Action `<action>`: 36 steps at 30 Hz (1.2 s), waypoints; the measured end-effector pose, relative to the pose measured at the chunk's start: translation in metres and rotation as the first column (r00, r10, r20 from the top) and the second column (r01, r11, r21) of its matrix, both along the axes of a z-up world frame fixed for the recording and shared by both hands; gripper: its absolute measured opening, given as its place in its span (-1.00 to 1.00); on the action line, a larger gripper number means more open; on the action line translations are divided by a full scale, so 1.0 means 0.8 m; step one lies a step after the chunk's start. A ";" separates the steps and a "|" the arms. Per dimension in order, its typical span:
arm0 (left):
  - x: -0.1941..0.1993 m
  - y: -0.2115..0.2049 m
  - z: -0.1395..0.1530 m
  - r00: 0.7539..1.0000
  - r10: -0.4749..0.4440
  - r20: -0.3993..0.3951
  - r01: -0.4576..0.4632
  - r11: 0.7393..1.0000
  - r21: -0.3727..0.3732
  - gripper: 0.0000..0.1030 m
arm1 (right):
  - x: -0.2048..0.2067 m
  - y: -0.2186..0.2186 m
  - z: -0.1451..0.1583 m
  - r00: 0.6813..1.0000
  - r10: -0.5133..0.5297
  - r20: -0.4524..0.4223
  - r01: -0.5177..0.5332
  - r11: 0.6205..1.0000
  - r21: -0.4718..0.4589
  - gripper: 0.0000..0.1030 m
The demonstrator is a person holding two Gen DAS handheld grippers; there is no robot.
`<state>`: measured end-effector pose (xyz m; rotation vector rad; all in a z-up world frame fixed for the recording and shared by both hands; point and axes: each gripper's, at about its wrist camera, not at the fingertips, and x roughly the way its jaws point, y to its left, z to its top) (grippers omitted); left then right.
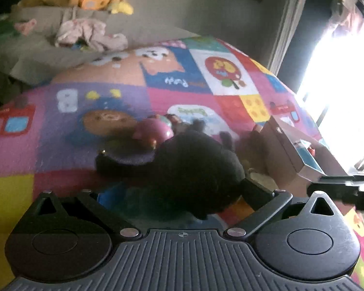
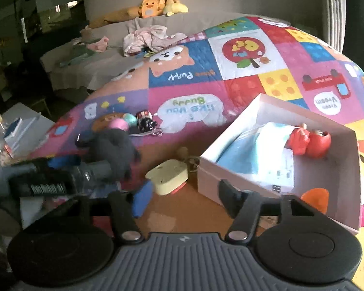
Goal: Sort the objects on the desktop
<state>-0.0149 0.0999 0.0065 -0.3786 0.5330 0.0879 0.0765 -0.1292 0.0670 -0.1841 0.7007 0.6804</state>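
Black plush fills the left gripper [image 1: 194, 186]: its fingers are clamped on a dark furry toy [image 1: 196, 169], held above the patchwork mat [image 1: 60, 145]. Just beyond that toy lie a pink ball [image 1: 154, 131] and small trinkets. The right gripper [image 2: 182, 198] hangs with its fingers spread apart and nothing between them. Just ahead of it sits a pale yellow block [image 2: 168, 175]; to its right, a white box [image 2: 327, 174] holds blue paper and two red figures [image 2: 309, 141]. The furry toy shows at its left.
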 end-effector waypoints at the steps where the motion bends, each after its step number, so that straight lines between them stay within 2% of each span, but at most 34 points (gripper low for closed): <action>1: 0.001 -0.002 0.000 1.000 -0.016 -0.010 0.016 1.000 0.007 1.00 | 0.005 0.003 0.006 1.000 0.011 0.001 -0.011 1.000 0.012 -0.07; 4: 0.003 -0.018 0.004 0.995 -0.102 -0.022 0.103 0.992 0.068 1.00 | 0.052 0.008 0.041 0.999 -0.029 -0.026 0.029 0.999 0.033 -0.07; 7: 0.008 -0.030 0.003 0.979 -0.200 -0.036 0.203 0.974 0.099 1.00 | 0.155 -0.001 0.066 0.970 -0.145 -0.196 0.166 0.982 0.095 -0.07; 9: 0.012 -0.029 0.001 0.976 -0.215 -0.035 0.217 0.973 0.073 1.00 | 0.233 -0.013 0.065 0.914 -0.229 -0.336 0.281 0.953 0.116 -0.06; 11: 0.014 -0.018 -0.003 0.976 -0.215 -0.028 0.216 0.976 0.013 1.00 | 0.302 -0.028 0.050 0.836 -0.320 -0.445 0.404 0.908 0.107 -0.01; 13: 0.013 -0.008 -0.005 0.979 -0.202 -0.014 0.201 0.979 -0.041 1.00 | 0.354 -0.038 0.029 0.761 -0.450 -0.468 0.525 0.850 0.036 0.07; 14: 0.012 -0.005 -0.006 0.980 -0.198 -0.005 0.198 0.978 -0.062 1.00 | 0.373 -0.040 0.018 0.736 -0.490 -0.468 0.552 0.834 -0.003 0.22; 16: 0.012 -0.001 -0.006 0.980 -0.198 0.007 0.198 0.976 -0.085 1.00 | 0.403 -0.046 -0.004 0.670 -0.553 -0.495 0.603 0.795 -0.072 0.27; 18: 0.012 0.000 -0.006 0.979 -0.204 0.017 0.205 0.974 -0.094 1.00 | 0.422 -0.052 -0.031 0.577 -0.547 -0.606 0.624 0.774 -0.105 0.32; 19: 0.011 0.000 -0.006 0.978 -0.207 0.019 0.208 0.973 -0.097 1.00 | 0.424 -0.050 -0.040 0.551 -0.531 -0.644 0.624 0.774 -0.105 0.32; 24: 0.013 0.002 -0.006 0.980 -0.199 0.021 0.201 0.974 -0.107 1.00 | 0.427 -0.010 -0.055 0.567 -0.488 -0.663 0.575 0.811 -0.105 0.41; 26: 0.013 0.003 -0.006 0.981 -0.196 0.019 0.196 0.975 -0.106 1.00 | 0.427 0.013 -0.054 0.611 -0.489 -0.623 0.548 0.829 -0.113 0.40; 28: 0.014 0.003 -0.006 0.981 -0.194 0.017 0.195 0.975 -0.106 1.00 | 0.422 0.031 -0.054 0.647 -0.449 -0.617 0.505 0.858 -0.095 0.10; 30: 0.014 0.004 -0.007 0.981 -0.194 0.015 0.194 0.975 -0.109 1.00 | 0.412 0.049 -0.054 0.673 -0.414 -0.612 0.456 0.885 -0.097 -0.32; 31: 0.014 0.004 -0.007 0.981 -0.194 0.015 0.194 0.975 -0.111 1.00 | 0.407 0.058 -0.055 0.688 -0.398 -0.607 0.429 0.897 -0.102 -0.43; 32: 0.014 0.005 -0.007 0.981 -0.194 0.015 0.194 0.974 -0.114 1.00 | 0.400 0.065 -0.054 0.708 -0.389 -0.589 0.407 0.907 -0.110 -0.51; 36: 0.015 0.007 -0.007 0.981 -0.194 0.014 0.194 0.974 -0.121 1.00 | 0.374 0.088 -0.047 0.778 -0.342 -0.527 0.330 0.936 -0.120 -0.51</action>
